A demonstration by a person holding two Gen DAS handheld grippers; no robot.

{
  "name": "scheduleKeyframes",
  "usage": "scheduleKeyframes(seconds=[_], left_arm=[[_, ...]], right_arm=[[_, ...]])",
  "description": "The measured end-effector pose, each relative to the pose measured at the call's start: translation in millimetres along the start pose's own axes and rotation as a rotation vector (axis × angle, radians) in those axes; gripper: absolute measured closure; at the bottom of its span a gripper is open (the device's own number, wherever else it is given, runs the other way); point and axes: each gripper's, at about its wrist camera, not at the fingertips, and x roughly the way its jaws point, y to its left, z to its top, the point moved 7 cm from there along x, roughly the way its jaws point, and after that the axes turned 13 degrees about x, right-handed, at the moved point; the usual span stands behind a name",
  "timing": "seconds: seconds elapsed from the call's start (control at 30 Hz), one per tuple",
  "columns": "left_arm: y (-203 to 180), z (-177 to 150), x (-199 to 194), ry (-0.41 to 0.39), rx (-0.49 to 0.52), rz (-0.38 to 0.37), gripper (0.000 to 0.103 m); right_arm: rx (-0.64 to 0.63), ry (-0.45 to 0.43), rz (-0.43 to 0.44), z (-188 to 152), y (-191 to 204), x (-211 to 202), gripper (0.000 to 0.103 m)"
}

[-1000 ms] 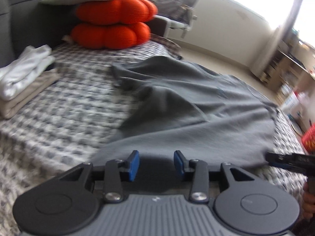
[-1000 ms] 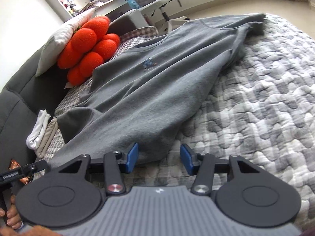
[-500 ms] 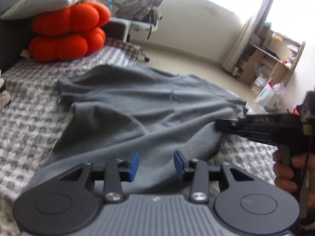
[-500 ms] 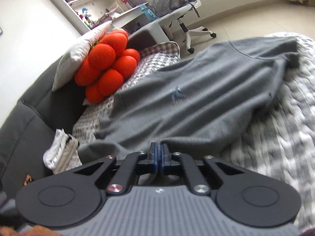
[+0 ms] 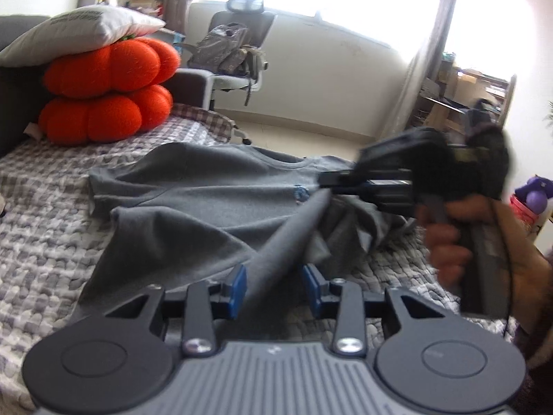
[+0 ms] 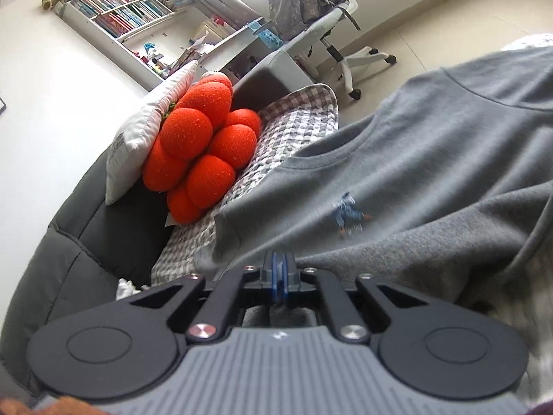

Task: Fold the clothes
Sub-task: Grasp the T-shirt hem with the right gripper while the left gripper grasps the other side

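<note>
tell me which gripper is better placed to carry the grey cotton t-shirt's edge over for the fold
Right: the right gripper is already shut on the grey cotton t-shirt, lifting its edge. The left gripper is open, gripping nothing.

A: The right gripper and hand, at the right of the left wrist view, are blurred.

B: Yes. In the right wrist view, the grey shirt is cut off by the right edge.
</note>
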Motion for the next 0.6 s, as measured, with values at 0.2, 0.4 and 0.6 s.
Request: scheduleKeyframes(seconds=[0.2, 0.4, 0.6], left_arm=[[-13, -5, 17, 0.048, 0.056, -0.022, 0.066], [-14, -13, 36, 0.120, 0.073, 0.018, 0.066], [0, -15, 39, 0.130, -0.020, 0.036, 0.083]], right_arm=[[-0.023, 0.005, -0.078, 0, -17, 28, 0.101], [-0.039, 0.023, -0.099, -5, -28, 29, 0.089], [-0.070, 0.019, -0.046, -7, -16, -4, 0.061]])
